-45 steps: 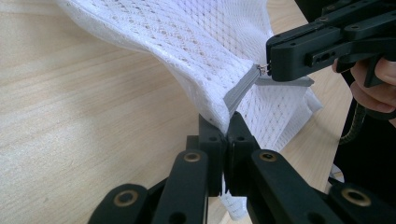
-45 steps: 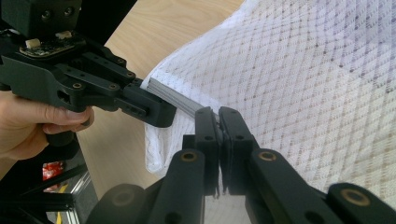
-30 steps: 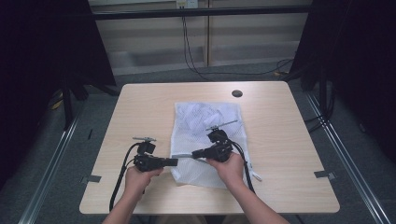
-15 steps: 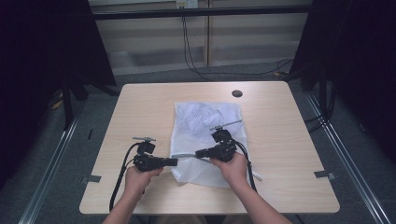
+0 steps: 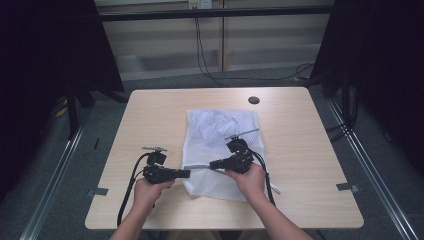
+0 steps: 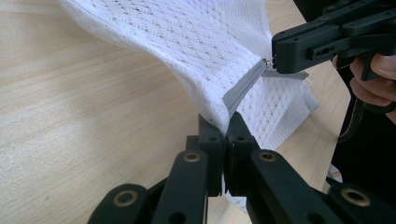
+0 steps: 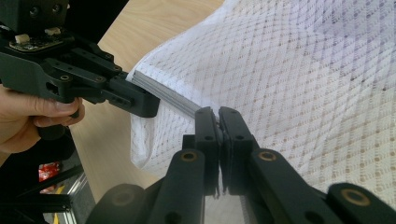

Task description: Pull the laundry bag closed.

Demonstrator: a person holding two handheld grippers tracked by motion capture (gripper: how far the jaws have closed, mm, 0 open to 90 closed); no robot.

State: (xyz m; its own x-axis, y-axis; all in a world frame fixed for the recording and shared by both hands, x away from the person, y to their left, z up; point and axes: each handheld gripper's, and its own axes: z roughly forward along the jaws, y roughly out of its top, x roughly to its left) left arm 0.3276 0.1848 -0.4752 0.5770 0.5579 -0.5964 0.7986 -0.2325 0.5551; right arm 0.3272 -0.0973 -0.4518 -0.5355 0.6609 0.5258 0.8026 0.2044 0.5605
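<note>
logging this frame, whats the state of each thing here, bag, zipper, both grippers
mesh bag: white, lying flat on the table, near left corner lifted.
zipper: grey strip stretched between the two grippers, along the lifted edge.
left gripper: shut on the bag's corner at the zipper's end.
right gripper: shut on the zipper farther along.

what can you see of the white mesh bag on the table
The white mesh bag is netted fabric with a grey zipper strip along its near edge, lying flat on the wooden table. Both tools are shut on that edge: the left tool at its corner, the right tool along the zipper, lifting it slightly.
</note>
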